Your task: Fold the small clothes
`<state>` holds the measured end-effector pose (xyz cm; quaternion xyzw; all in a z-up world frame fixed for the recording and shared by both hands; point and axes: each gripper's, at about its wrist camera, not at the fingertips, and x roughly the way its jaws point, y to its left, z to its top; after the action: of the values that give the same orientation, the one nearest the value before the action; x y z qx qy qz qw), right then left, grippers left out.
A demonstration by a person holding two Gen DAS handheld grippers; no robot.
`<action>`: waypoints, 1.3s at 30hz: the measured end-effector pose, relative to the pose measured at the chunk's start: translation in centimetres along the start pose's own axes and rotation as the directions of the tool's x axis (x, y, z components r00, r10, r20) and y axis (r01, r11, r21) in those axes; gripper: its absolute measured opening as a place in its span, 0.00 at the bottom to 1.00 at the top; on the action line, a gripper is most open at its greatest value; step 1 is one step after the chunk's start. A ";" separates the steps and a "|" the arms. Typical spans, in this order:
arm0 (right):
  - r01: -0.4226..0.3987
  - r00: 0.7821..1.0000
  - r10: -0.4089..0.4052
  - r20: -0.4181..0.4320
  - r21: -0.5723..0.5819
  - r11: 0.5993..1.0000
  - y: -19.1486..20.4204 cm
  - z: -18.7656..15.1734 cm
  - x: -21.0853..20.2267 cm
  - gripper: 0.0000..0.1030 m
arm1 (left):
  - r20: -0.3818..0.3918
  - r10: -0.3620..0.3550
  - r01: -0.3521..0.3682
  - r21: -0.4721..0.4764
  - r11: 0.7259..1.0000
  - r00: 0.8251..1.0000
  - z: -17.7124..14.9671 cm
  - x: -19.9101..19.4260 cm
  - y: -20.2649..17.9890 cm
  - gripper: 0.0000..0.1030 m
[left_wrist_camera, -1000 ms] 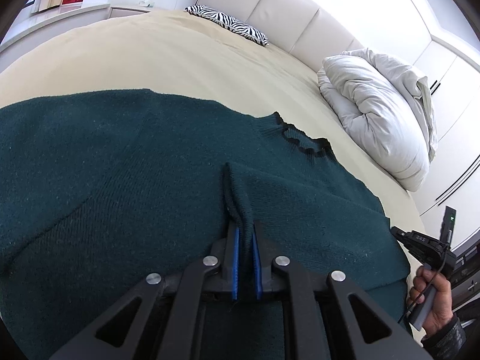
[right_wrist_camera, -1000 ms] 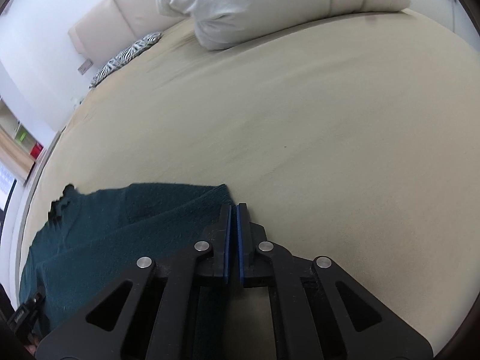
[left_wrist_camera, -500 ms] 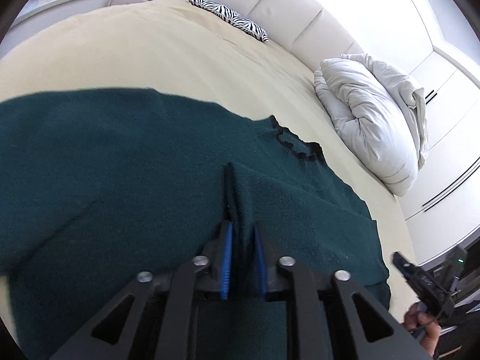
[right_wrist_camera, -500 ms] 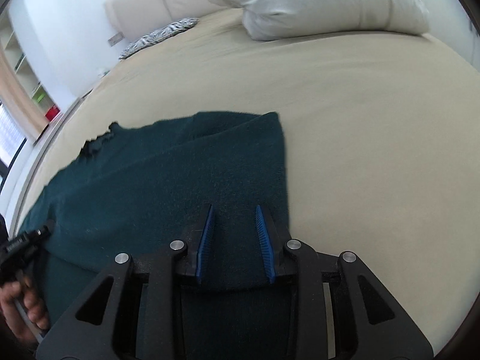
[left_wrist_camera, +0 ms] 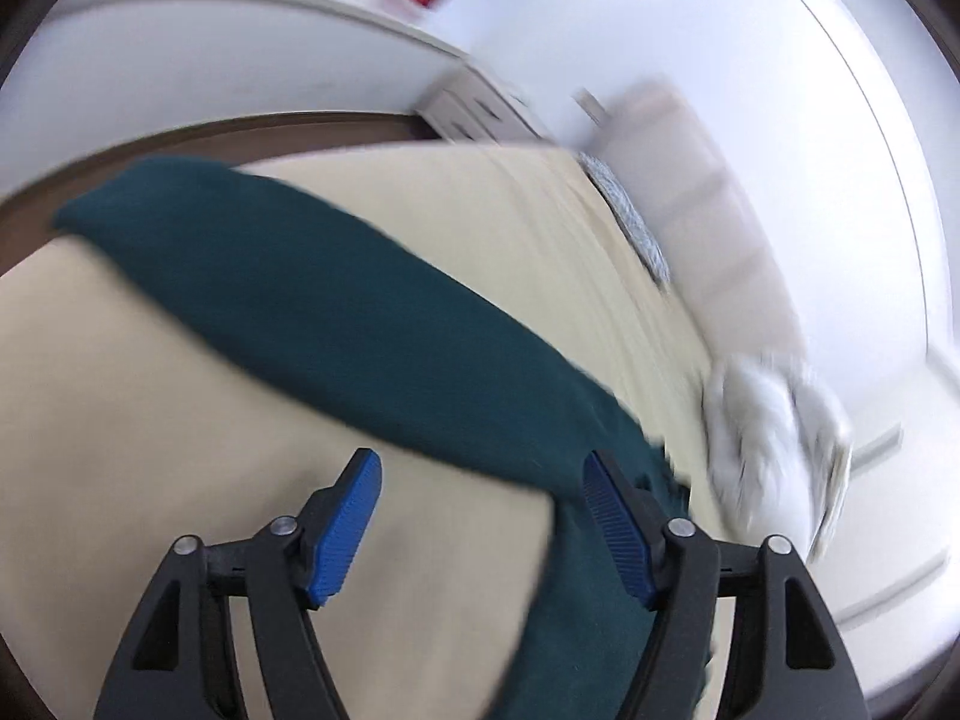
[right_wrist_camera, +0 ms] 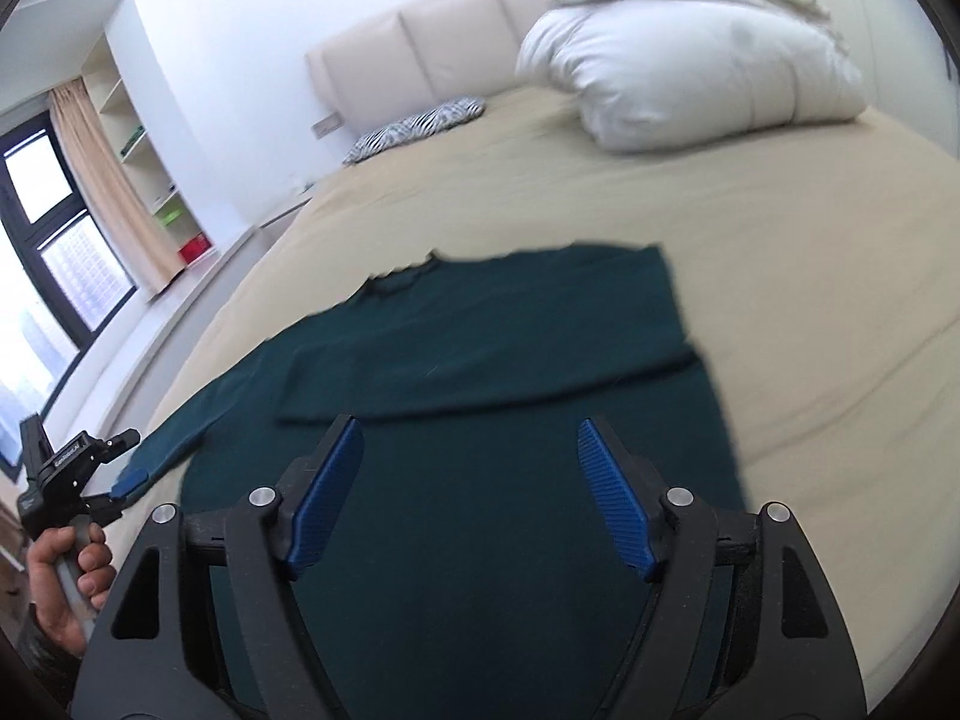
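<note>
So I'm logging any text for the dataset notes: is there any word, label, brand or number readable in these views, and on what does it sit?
Small white lettering on the black body of the left tongs, right wrist view: too small and blurred to read.
Dark green sweater: no text visible.
Left wrist view: motion-blurred, nothing readable.

Each hand-held gripper [right_wrist_camera: 471, 498] has black angular arms, silver screws and 2 ribbed blue pads [right_wrist_camera: 612, 495].
</note>
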<state>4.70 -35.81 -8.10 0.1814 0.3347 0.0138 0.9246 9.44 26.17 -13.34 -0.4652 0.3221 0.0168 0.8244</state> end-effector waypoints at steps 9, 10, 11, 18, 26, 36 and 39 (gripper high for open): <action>-0.079 0.994 0.081 -0.072 0.027 0.997 5.1 -3.5 0.6 0.71 | 0.121 -0.069 0.107 -0.350 0.931 0.990 3.1 -2.3 8.7 0.80; -0.082 0.994 0.083 -0.074 0.026 0.996 5.5 -3.7 0.6 0.71 | 0.136 -0.075 0.121 -0.374 0.920 0.988 3.4 -2.1 9.1 0.80; -0.085 0.993 0.086 -0.076 0.024 0.996 6.0 -4.0 0.5 0.71 | 0.155 -0.079 0.137 -0.409 0.902 0.985 3.8 -1.6 9.6 0.80; -0.070 0.996 0.070 -0.063 0.002 0.998 6.2 -3.9 -0.6 0.71 | 0.282 -0.063 0.230 -0.613 0.756 0.957 6.8 -1.4 14.5 0.61; -0.079 0.994 0.084 -0.069 0.067 0.995 3.7 -4.2 -0.5 0.71 | 0.161 0.065 -0.002 -0.365 0.931 0.985 9.4 0.8 7.3 0.09; -0.068 0.996 0.078 -0.045 0.191 0.979 -1.6 -5.9 -1.0 0.71 | 0.171 0.080 -0.170 0.618 0.767 0.982 -1.0 4.5 -20.9 0.09; -0.057 0.998 0.064 -0.020 0.238 0.970 -3.9 -6.1 -1.8 0.71 | 0.177 0.068 -0.186 0.829 0.527 0.982 -9.9 7.1 -26.2 0.09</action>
<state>-0.89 -37.72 -12.72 0.3004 0.3410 0.0045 0.8908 18.53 1.75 -0.96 0.0156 0.2724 -0.0517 0.9607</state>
